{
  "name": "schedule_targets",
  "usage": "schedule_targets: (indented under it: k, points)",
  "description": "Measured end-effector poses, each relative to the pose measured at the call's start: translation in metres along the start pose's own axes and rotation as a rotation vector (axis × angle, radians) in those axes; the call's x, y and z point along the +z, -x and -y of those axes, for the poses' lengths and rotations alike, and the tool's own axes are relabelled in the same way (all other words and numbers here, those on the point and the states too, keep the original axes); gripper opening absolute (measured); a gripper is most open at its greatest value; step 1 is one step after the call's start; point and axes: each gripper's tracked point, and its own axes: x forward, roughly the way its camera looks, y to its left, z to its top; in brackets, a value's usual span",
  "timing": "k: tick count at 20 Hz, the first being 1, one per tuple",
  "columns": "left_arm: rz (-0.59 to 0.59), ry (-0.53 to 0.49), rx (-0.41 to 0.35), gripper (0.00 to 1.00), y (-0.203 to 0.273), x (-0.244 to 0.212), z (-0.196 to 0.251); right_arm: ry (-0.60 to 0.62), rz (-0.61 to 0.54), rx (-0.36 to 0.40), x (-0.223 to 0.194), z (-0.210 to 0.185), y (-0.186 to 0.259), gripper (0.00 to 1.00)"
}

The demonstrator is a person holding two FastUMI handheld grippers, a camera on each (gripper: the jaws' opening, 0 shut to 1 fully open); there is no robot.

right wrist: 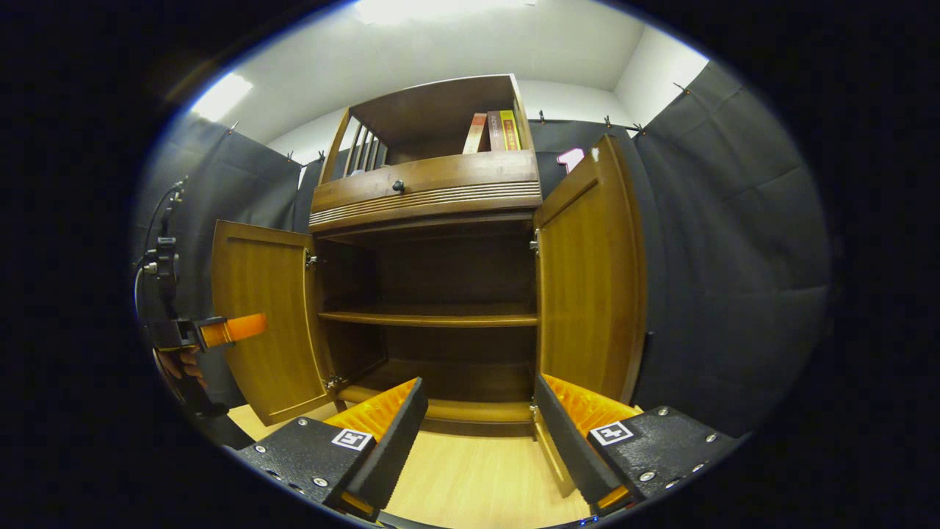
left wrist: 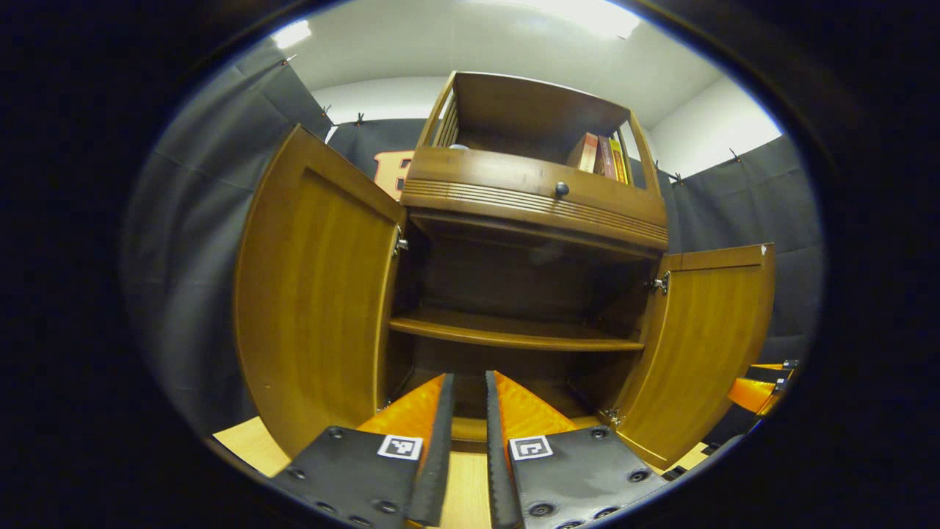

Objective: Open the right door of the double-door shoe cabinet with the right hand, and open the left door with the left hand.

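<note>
We see the shoe cabinet [left wrist: 529, 242] in the middle of the left gripper view with both doors swung wide: the left door [left wrist: 312, 294] stands at the left of the frame and the right door [left wrist: 701, 345] at the right, each hanging on its hinges and showing its inner face. At the bottom of that view the left gripper [left wrist: 468, 386] has its fingers close together with only a narrow gap between them and nothing held. Inside, a shelf [left wrist: 514, 334] crosses the dark compartment, and above it sits a drawer front with a small knob [left wrist: 562, 189]; books [left wrist: 602, 156] lean in the open top at the upper right. In the right gripper view the cabinet [right wrist: 429, 220] fills the centre, the left door [right wrist: 264, 316] at the left and the right door [right wrist: 591, 279] right of centre. The right gripper [right wrist: 477, 389] at the bottom has its fingers spread wide apart, empty, with one finger just beside the right door's lower edge. The other gripper [right wrist: 231, 328] shows at the far left, near the left door, in a hand [right wrist: 180, 364].
</note>
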Motion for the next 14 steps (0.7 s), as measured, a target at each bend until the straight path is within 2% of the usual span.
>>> schedule_targets:
  k: [1, 6, 7, 9, 10, 14]
  points:
    - [-0.003, -0.012, 0.015, 0.26, -0.002, -0.004, -0.001, 0.012, 0.000, -0.008, 0.000, 0.006, 0.002, 0.92]
    - [-0.008, -0.019, 0.019, 0.82, -0.005, -0.017, 0.012, 0.002, -0.017, -0.005, -0.008, 0.018, 0.002, 0.92]
    - [-0.011, -0.016, 0.023, 0.88, -0.003, -0.019, 0.013, -0.002, -0.021, -0.003, -0.009, 0.019, 0.002, 0.92]
    - [-0.012, -0.020, 0.031, 0.93, -0.003, -0.022, 0.012, -0.002, -0.022, 0.001, -0.011, 0.020, 0.000, 0.92]
    - [-0.009, -0.033, 0.037, 0.95, -0.002, -0.021, 0.011, -0.002, -0.023, 0.003, -0.012, 0.020, -0.001, 1.00]
    - [0.005, -0.096, 0.035, 0.95, -0.001, -0.017, 0.012, -0.015, -0.021, 0.006, -0.014, 0.021, -0.005, 1.00]
